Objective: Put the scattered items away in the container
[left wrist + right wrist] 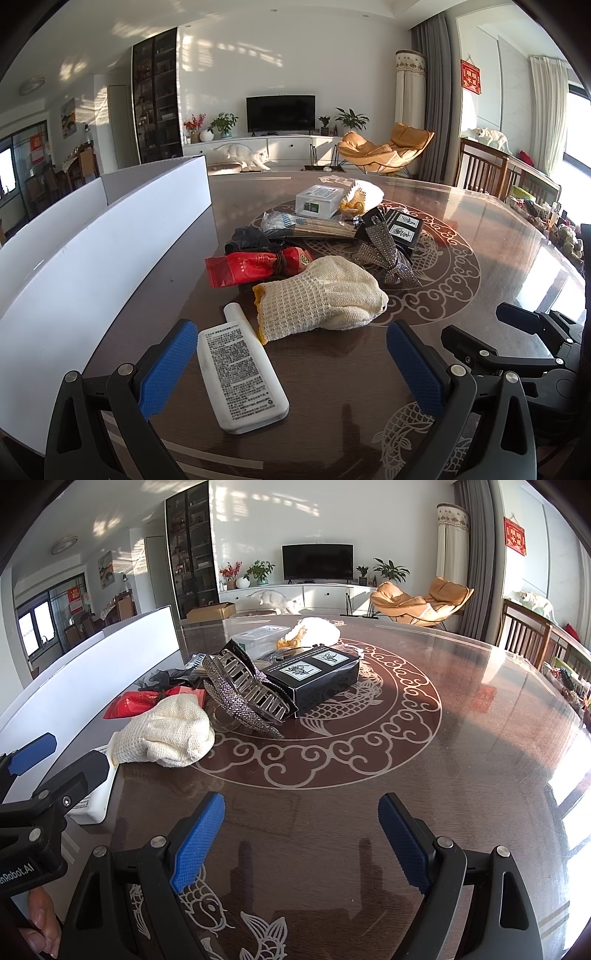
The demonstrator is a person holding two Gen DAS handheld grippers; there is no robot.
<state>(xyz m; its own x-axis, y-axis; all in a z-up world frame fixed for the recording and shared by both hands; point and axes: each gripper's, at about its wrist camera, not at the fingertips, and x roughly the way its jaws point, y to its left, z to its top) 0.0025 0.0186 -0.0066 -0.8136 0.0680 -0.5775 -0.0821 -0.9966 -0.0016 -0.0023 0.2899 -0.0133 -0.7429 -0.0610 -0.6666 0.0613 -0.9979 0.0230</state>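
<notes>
The white bottle lies flat on the table, cap pointing away, just beside the tall white wall of the container. It is the nearest of the scattered things, so it looks like the natural first pick. The left gripper sits low over it with its blue pads spread wide; the bottle lies between them, close to the left-hand pad, and nothing is held yet. The wide spread probably leaves room to straddle the bottle before closing across its narrow sides.

Just beyond the bottle lies a cream knitted glove, its cuff touching or nearly touching the bottle's neck. Behind it come a red packet, a sparkly hair clip, a bundle of sticks, a black box, a clear plastic box and a second pale glove, heaped near the table's middle.

The right gripper hovers over bare table to the right of the pile, pads equally wide apart and empty, seemingly waiting out of the way. The container stands along the left, within easy reach for a short lift.
</notes>
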